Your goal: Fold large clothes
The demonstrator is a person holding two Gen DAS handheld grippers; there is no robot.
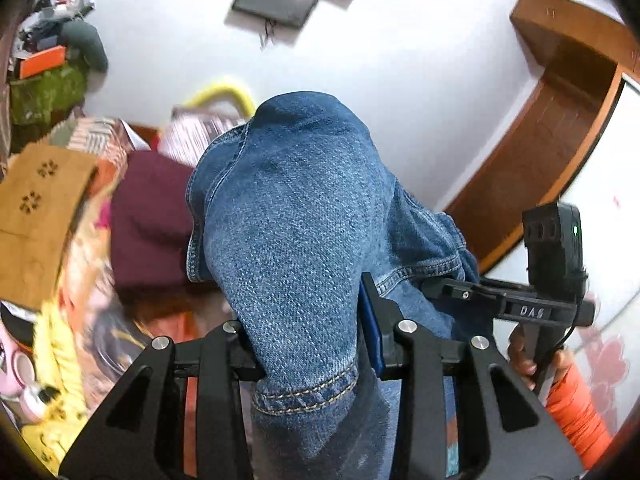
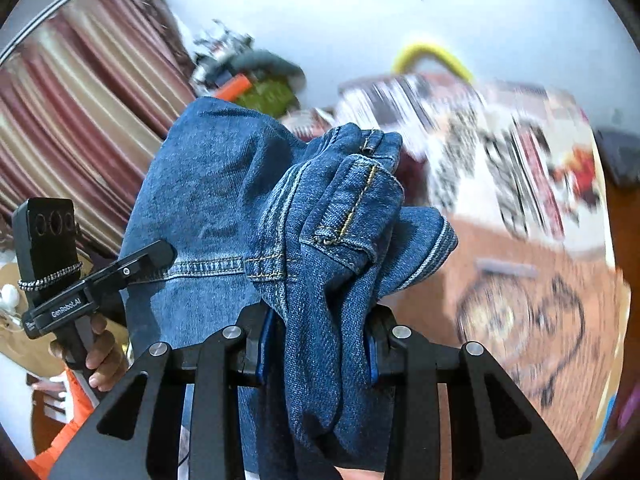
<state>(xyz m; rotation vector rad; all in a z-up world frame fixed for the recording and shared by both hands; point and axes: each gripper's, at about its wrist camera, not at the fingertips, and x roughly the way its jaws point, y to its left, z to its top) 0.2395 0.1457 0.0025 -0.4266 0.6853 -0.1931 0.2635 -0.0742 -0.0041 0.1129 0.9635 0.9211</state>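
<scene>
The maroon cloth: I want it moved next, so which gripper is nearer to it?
Left, probably. The maroon cloth lies just beyond the left gripper, which clamps the jeans. From the right gripper, only a sliver shows past them.

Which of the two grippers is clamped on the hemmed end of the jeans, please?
The left gripper holds the jeans at a stitched hem; the right gripper grips bunched denim.

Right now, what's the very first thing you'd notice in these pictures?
The big blue jeans fill the middle of both views, bunched up and lifted in the air. The left gripper clamps a hemmed edge, and the right gripper clamps a thick bunch. Behind, a maroon cloth lies on the cluttered bed.
</scene>
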